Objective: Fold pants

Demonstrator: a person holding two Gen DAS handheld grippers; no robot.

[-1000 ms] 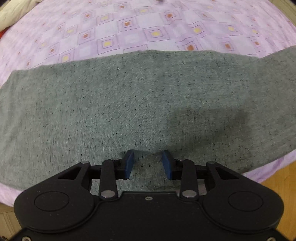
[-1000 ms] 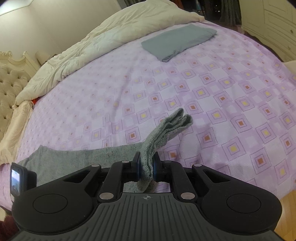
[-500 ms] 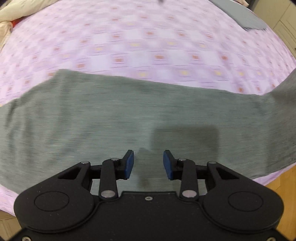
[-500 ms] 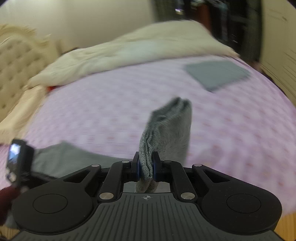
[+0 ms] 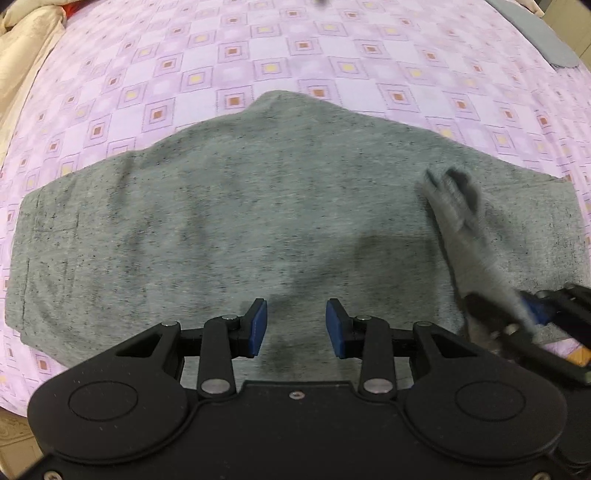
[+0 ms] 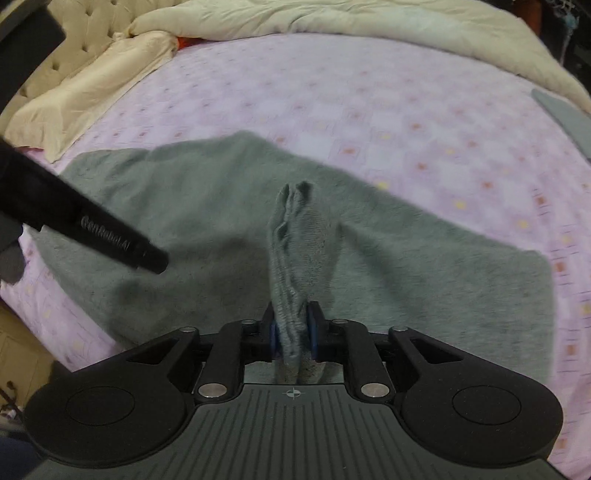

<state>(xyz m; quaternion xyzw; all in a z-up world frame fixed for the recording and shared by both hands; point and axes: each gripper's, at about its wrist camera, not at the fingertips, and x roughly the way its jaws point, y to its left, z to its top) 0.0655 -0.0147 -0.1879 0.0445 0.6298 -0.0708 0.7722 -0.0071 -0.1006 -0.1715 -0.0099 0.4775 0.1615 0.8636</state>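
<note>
Grey marled pants (image 5: 258, 206) lie flat across the purple bedspread, with the waist end at the left. My left gripper (image 5: 297, 325) hovers open over their near edge, nothing between its blue pads. The right gripper (image 6: 292, 328) has a bunched leg end (image 6: 299, 236) between its pads. Its jaws are opening, and the cloth still stands up touching both pads. That leg end is folded back over the rest of the pants (image 6: 184, 206). In the left wrist view the right gripper (image 5: 524, 314) comes in from the lower right, blurred, with the leg end (image 5: 454, 206) rising from it.
The patterned bedspread (image 5: 332, 55) stretches beyond the pants. A cream duvet (image 6: 332, 18) and pillow (image 6: 92, 85) lie by the tufted headboard (image 6: 74, 48). A folded grey cloth (image 6: 565, 114) rests at the far right. The left gripper's black body (image 6: 110, 240) crosses the right wrist view.
My right gripper has carried the leg end back across the pants and lower, so it now lies doubled over them, and its pads stand slightly wider. The left gripper slid along towards the waist end.
</note>
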